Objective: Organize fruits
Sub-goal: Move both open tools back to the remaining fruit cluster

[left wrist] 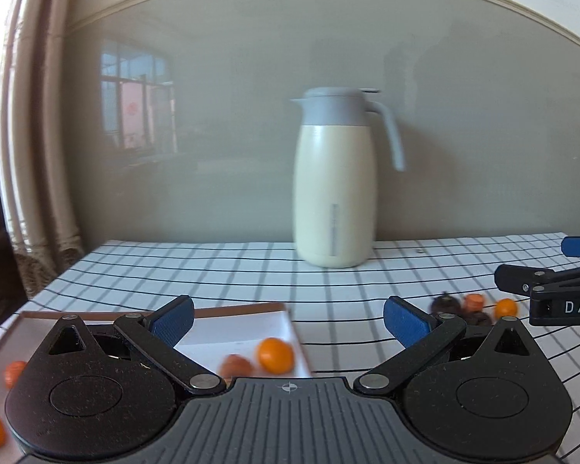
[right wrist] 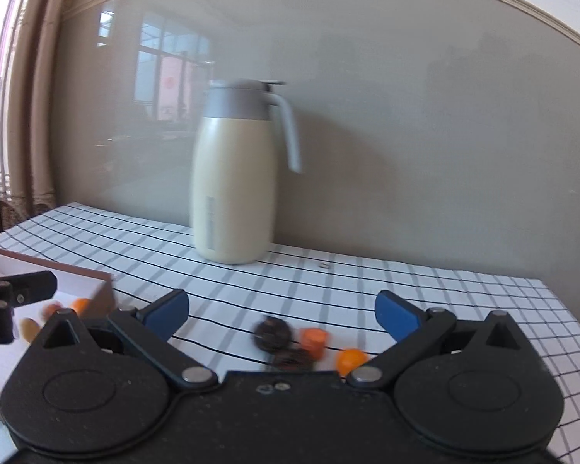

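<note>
Both grippers stood wide open and held nothing. The left gripper [left wrist: 288,319], black with blue ribbed pads, hovered over the corner of a shallow white tray [left wrist: 247,326] with a brown rim, where an orange kumquat [left wrist: 275,355] and a brownish fruit [left wrist: 236,366] lay (blurred). The right gripper [right wrist: 281,315] hung above loose fruit on the checked tablecloth [right wrist: 367,274]: two dark wrinkled pieces [right wrist: 271,332], an orange stub [right wrist: 314,339], a round kumquat [right wrist: 351,359]. A cream jug [right wrist: 232,189] stood behind.
</note>
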Tool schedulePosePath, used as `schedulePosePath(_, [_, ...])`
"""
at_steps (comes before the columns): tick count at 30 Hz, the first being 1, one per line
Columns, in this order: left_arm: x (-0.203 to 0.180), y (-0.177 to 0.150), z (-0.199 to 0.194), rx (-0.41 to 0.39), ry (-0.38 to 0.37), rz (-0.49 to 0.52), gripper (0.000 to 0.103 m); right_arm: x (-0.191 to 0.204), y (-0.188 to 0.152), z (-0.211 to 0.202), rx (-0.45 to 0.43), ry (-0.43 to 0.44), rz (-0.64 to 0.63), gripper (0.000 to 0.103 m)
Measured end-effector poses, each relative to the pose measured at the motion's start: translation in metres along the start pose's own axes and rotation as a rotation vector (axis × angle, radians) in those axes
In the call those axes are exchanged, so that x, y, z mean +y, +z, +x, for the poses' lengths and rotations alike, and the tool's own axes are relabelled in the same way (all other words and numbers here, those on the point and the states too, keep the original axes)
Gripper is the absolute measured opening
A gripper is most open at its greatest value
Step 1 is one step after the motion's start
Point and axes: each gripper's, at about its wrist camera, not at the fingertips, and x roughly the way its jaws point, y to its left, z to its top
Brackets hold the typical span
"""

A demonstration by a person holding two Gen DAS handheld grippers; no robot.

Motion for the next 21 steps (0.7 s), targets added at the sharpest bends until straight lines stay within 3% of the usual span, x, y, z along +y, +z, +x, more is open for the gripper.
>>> schedulePosePath(7, [-0.04,-0.001,0.015,0.018,-0.052,0.012,0.103,-0.045,-0.019,0.013,0.061,-0.087,0.042,0.094])
schedulePosePath(13, [-0.068,-0.006,0.028,0.045,-0.089,0.031,0.103,-0.055,-0.028,0.044,0.148,-0.128,0.042,0.091])
schedulePosePath(17, [-0.077,-0.007,0.04,0.068,-0.094,0.035,0.103,-0.053,-0.036,0.066,0.218,-0.117,0.039,0.084])
schedulePosePath(21, [-0.081,-0.008,0.05,0.084,-0.102,0.021,0.103,-0.052,-0.042,0.085,0.262,-0.076,0.05,0.065])
